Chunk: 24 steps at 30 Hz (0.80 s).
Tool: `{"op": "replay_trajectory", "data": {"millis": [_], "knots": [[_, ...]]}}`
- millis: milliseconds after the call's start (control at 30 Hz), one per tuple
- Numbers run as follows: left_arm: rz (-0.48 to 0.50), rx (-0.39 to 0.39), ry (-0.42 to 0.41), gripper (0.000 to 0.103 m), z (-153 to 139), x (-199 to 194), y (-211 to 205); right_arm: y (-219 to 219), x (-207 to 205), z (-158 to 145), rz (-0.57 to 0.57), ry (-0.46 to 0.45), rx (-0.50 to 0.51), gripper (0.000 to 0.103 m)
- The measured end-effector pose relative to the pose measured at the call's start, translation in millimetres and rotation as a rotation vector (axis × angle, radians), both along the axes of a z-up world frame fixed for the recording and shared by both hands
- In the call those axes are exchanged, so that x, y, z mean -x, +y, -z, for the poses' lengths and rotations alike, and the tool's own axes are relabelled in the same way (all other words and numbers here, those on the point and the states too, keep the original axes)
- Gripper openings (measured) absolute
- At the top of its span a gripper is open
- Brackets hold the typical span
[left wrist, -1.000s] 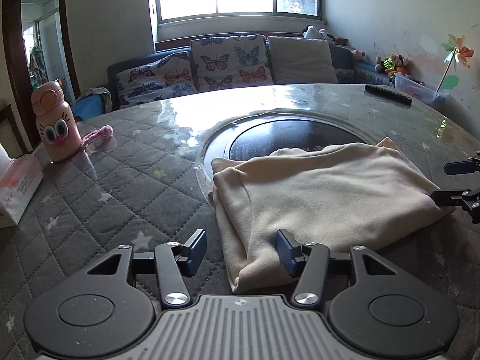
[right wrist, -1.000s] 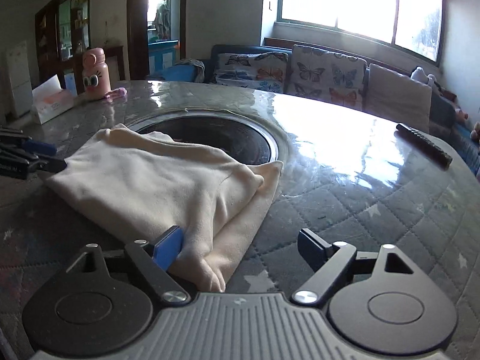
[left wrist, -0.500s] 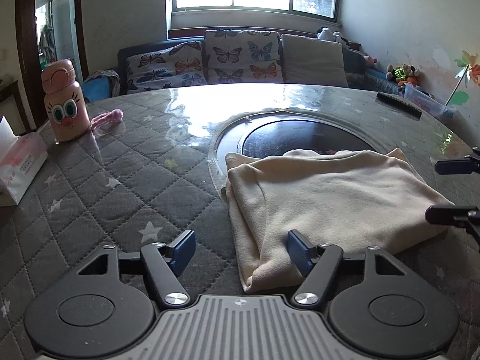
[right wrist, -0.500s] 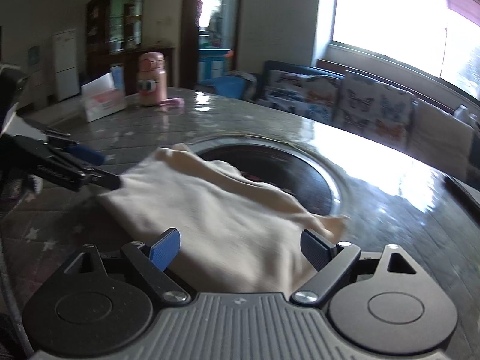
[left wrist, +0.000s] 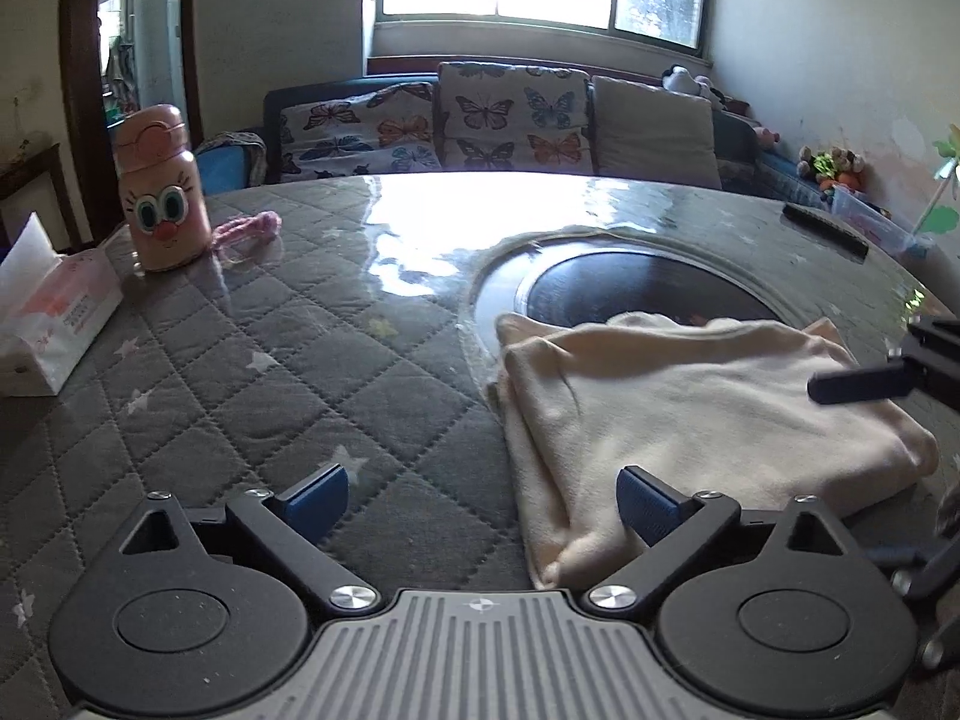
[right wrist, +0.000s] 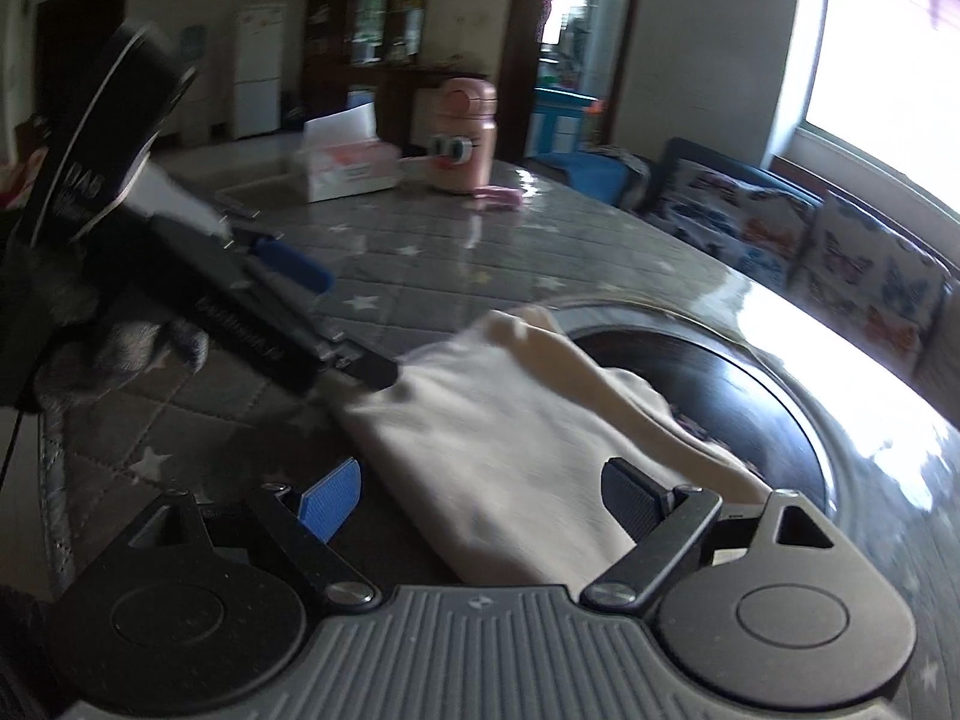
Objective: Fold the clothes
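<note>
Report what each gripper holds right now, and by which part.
Nothing is held. The left gripper is opening beside the folded cream garment; the right gripper straddles it, open.

The folded cream cloth smears with blur in the right wrist view; its near edge hides behind the black gripper body.

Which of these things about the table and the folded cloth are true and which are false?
1. The cream cloth lies folded on the table. True.
2. The pink bottle lies on its side. False: it stands upright.
3. The left tool pinches the cloth. False: its jaws are opening, and the cloth's corner lies loose between them.
4. A tissue box sits near the bottle. True.
5. The right tool is open. True.
</note>
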<state>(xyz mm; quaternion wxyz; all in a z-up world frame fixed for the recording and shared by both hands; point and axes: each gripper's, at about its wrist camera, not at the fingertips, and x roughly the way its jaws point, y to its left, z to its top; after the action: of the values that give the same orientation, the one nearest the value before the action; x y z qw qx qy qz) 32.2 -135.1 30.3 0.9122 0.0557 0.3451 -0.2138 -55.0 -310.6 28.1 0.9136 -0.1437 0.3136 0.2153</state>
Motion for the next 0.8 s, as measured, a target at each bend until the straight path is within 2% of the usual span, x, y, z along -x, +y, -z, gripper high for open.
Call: {"op": "replay_trajectory", "data": {"millis": [133, 267, 333, 567, 600, 633, 800], "knots": [[-0.059, 0.030, 0.002, 0.098, -5.7, -8.5, 10.9, 20.0, -5.5, 3.7, -0.069, 0.007, 0.027, 0.084], [-0.070, 0.057, 0.009, 0.095, -9.8, -13.2, 13.7, 37.4, -10.1, 7.5, -0.122, 0.002, 0.058, 0.077], [-0.069, 0.073, 0.027, 0.092, -9.2, -16.3, 12.5, 43.6, -11.6, 9.2, -0.140, 0.001, 0.071, 0.067], [-0.088, 0.190, 0.123, 0.089, -7.6, -28.4, 12.1, 68.1, -17.0, 22.3, -0.183, -0.034, 0.174, 0.048], [-0.089, 0.206, 0.135, 0.089, -7.7, -29.9, 11.6, 69.0, -17.6, 23.0, -0.182, -0.038, 0.177, 0.041], [-0.090, 0.220, 0.147, 0.089, -7.8, -31.5, 10.9, 68.8, -18.5, 22.9, -0.175, -0.042, 0.177, 0.034], [-0.092, 0.288, 0.214, 0.089, -8.5, -39.4, 7.5, 56.2, -22.4, 14.7, -0.129, -0.042, 0.101, 0.017]]}}
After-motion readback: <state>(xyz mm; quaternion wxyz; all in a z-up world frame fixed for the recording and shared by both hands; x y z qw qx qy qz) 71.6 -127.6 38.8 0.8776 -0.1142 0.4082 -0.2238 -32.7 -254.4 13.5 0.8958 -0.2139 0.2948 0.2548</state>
